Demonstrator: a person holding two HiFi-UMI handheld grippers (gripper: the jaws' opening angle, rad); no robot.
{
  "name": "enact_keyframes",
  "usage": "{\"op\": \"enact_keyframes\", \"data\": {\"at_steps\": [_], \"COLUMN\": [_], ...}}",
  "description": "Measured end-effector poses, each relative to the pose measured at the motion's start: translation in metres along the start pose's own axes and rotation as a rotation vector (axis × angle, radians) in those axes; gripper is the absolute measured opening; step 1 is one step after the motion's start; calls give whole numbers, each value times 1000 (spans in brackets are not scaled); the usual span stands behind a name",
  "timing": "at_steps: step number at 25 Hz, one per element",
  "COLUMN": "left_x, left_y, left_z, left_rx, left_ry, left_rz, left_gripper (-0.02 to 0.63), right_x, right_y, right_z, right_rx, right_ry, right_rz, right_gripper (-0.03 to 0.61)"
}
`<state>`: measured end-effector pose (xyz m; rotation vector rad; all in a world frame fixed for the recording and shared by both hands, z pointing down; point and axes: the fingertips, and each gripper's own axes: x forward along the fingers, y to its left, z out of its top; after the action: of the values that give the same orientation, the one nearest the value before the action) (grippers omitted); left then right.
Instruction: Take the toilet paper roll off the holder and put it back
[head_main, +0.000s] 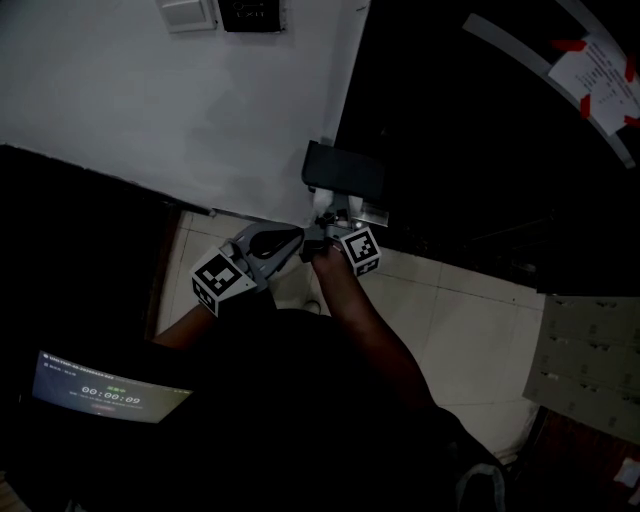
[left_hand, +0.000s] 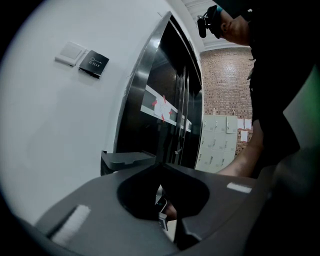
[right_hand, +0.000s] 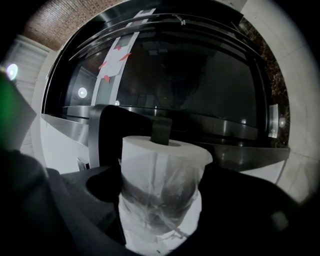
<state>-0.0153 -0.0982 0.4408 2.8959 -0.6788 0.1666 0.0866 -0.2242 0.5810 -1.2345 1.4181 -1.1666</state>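
The toilet paper roll (right_hand: 162, 195), white and wrapped in clear film, stands between my right gripper's (right_hand: 162, 202) jaws, which press on its two sides. A dark peg (right_hand: 161, 131) of the black holder (right_hand: 107, 137) reaches into the roll's core from above. In the head view the roll (head_main: 322, 205) shows as a small white patch just under the holder (head_main: 345, 172), with the right gripper (head_main: 325, 222) on it. My left gripper (head_main: 298, 240) lies close on the left, tips together and holding nothing. In its own view the left gripper (left_hand: 161, 165) points at the holder's shelf (left_hand: 125, 159).
The holder hangs where a white wall (head_main: 150, 90) meets a dark glass door (head_main: 480, 140). A switch (left_hand: 70, 52) and a black plate (left_hand: 94, 63) sit high on the wall. Pale floor tiles (head_main: 470, 330) lie below, and a lit screen (head_main: 100, 390) at lower left.
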Motion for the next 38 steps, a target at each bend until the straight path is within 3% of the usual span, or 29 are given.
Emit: {"op": "enact_keyframes", "data": {"at_steps": [12,18,20,23,27,33,35,37,38], "left_x": [-1,2,3,5,7,8,10,10,10], "left_y": [1,-1,-1,-1,0,0,-2,-5,-7], "left_z": [1,3,4,5,5,1,1,4,5], "left_rx": [-15,-18,-16,-12,-8,-1,3,11,16], "left_ry": [-13,-22,-23,-25,-27,-17,-20,-28,-32], "left_rz": [3,-6,-7,-11,-14,-17,-23,-34,-41], "left_gripper": [2,2,2,2,2,2,2,2,2], "right_x": [-26,-69,-80,-88,-100,-105,-106,-112,-116], "right_y": [10,-8,0,28,48,97,117,140,147], "right_z": [-3,3,6,8,18,15,12,5,0], "right_rx": [26,2,-104,-299,-514,-1078,-1164,-1187,-1206], "right_ry": [82,150,194,263,296,407,427,451,471], "right_rz": [27,-10,28,154,189,363,444,536,570], "right_gripper": [465,465,465,465,465,465,462,453,418]}}
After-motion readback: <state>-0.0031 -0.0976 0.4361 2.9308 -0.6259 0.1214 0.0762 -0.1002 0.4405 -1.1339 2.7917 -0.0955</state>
